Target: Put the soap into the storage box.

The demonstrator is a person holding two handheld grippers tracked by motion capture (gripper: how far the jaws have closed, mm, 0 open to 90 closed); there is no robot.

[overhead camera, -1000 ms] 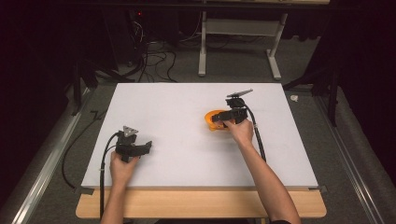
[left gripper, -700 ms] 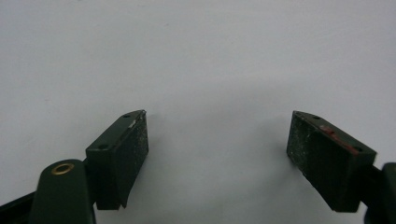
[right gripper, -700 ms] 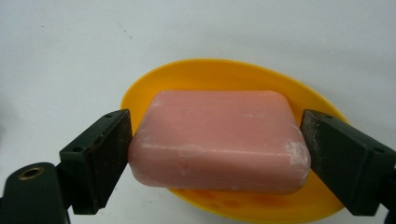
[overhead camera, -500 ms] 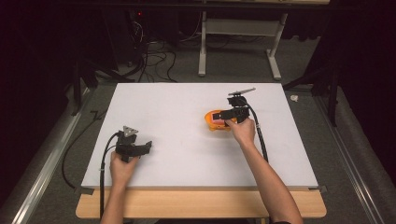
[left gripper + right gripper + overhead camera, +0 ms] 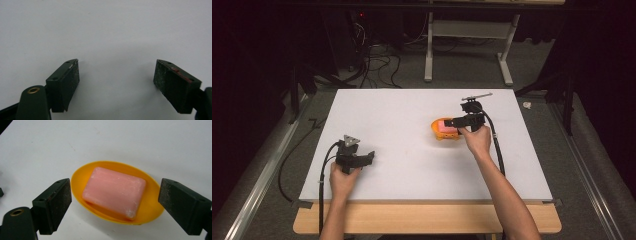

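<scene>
While your right tool [image 5: 449,122] hangs spread over the soap dish [image 5: 115,195], your left tool [image 5: 371,156] rests spread on bare tabletop [image 5: 402,165].

Your right forearm reaches forward from the near edge, hand [image 5: 475,139] wrapped around the grip, jaws pointing toward your left; the pink soap [image 5: 114,191] lies in the yellow dish directly between them, touching neither pad. White surface runs open ahead of that tool and on both sides, with the far edge near. Your left hand [image 5: 343,179] sits close to the near-left corner, its tool pinching nothing, well apart from the dish, with open room ahead.
</scene>
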